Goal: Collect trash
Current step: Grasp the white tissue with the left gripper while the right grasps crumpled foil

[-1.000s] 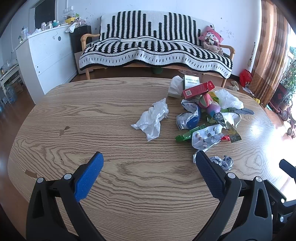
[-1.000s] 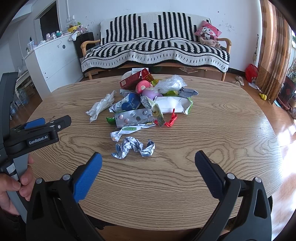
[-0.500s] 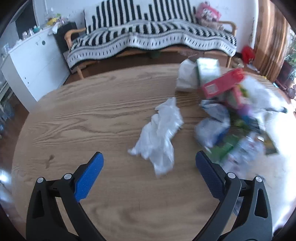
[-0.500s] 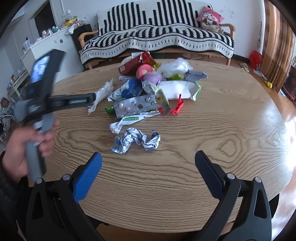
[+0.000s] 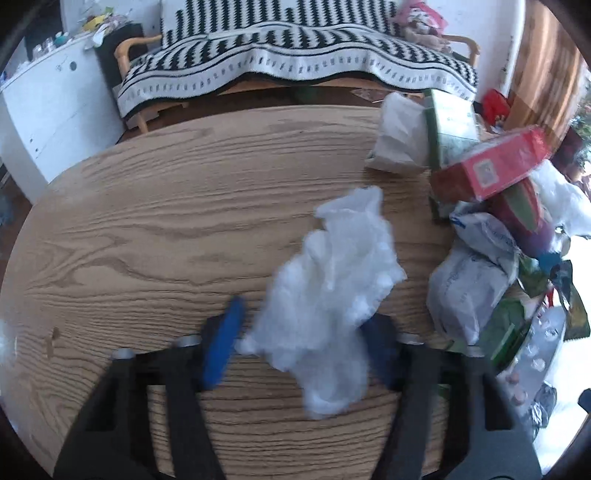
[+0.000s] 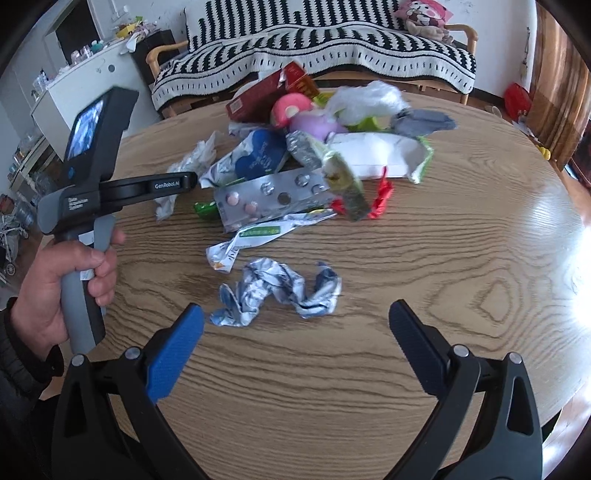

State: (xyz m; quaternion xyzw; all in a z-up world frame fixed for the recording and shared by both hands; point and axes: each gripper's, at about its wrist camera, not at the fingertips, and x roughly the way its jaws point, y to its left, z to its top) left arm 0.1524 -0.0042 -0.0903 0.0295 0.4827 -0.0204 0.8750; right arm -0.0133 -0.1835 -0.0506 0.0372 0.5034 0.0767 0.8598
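On the oval wooden table [image 5: 155, 206] the left gripper [image 5: 303, 347] brackets a crumpled white tissue [image 5: 332, 280], jaws narrowing but not yet pinched (blurred); next, squeeze and lift. The right gripper [image 6: 295, 343] hangs spread before a crumpled foil wrapper [image 6: 280, 291]

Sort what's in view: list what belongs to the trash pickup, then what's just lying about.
Job:
white tissue
crumpled foil wrapper
blister pack
red box
left gripper
right gripper

Lying about:
striped sofa
white cabinet
pink plush toy
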